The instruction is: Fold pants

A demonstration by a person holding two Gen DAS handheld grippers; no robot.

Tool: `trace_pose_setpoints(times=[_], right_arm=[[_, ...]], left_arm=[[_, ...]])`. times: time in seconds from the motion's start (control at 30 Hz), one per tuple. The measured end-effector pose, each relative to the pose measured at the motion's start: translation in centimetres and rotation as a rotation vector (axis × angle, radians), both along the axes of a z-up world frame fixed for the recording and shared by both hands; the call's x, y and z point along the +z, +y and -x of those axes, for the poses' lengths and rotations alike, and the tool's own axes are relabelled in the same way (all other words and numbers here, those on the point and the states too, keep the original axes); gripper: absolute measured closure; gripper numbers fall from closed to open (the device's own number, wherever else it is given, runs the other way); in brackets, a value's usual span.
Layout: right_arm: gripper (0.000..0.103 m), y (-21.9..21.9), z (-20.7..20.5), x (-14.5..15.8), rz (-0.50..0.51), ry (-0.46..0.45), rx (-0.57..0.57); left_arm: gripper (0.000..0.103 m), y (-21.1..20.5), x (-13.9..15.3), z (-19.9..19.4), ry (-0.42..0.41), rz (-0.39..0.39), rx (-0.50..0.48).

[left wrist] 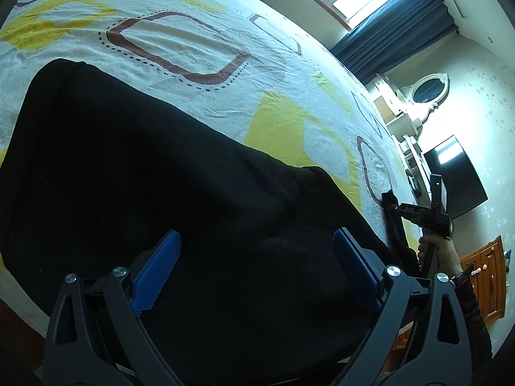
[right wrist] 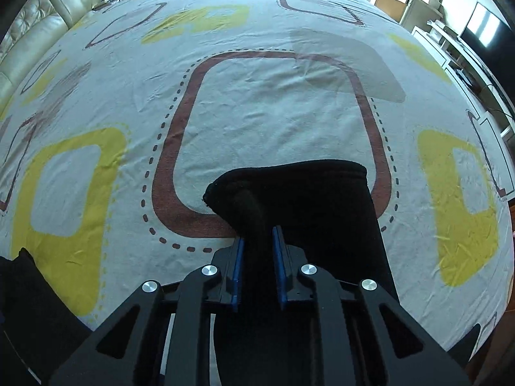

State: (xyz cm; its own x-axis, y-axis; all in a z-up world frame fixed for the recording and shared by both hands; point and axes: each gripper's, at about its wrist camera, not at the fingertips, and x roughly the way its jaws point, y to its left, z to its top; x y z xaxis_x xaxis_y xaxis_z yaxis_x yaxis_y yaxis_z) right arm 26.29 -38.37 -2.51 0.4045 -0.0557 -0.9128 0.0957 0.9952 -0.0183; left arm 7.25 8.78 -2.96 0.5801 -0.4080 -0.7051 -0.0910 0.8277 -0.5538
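Black pants [left wrist: 145, 167] are lying spread on the bed [left wrist: 193, 41] while my right gripper [right wrist: 259, 251] is pinching one end to fold it, my left gripper [left wrist: 254, 273] hovering wide and empty.

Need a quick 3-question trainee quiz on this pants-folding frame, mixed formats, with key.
1. True or false: the left gripper has its jaws shut on the black fabric pants.
2. What is pinched in the right gripper? A) the patterned white bedsheet B) a bunched ridge of the pants C) nothing
3. Fill in: the pants lie on a sheet printed with yellow and ____ rounded squares.

Key: 1 false, the jaws stand wide apart above the cloth; 2 B; 3 brown.
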Motion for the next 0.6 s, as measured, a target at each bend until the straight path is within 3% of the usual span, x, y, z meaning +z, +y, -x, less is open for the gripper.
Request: trace_pose_setpoints(times=[0.2,0.33,0.4,0.5,0.6], right_arm=[[0.089,-6.5,8.2,6.0,-0.118,-0.228,-0.066],[0.093,-13.5,15.8,8.2,-0.158,-0.343,-0.189],[0.093,-17.3,18.9,7.5,-0.183,-0.351,-0.267],[0.092,-21.4,21.7,4.9,-0.3,-0.318,-0.365],[0.091,-20.1,21.3,4.3,-0.321,-0.299,-0.296]], left_arm=[[0.008,0.0,0.1,0.4,0.008,0.002,0.025],[0.008,-0.3,0.3,0.5,0.011,-0.02,0.031],[0.008,-0.7,0.5,0.7,0.008,-0.033,0.031],[0.007,-1.2,0.4,0.8,-0.003,-0.067,0.03],[0.007,-1.7,0.2,0.7,-0.012,-0.109,0.019]])
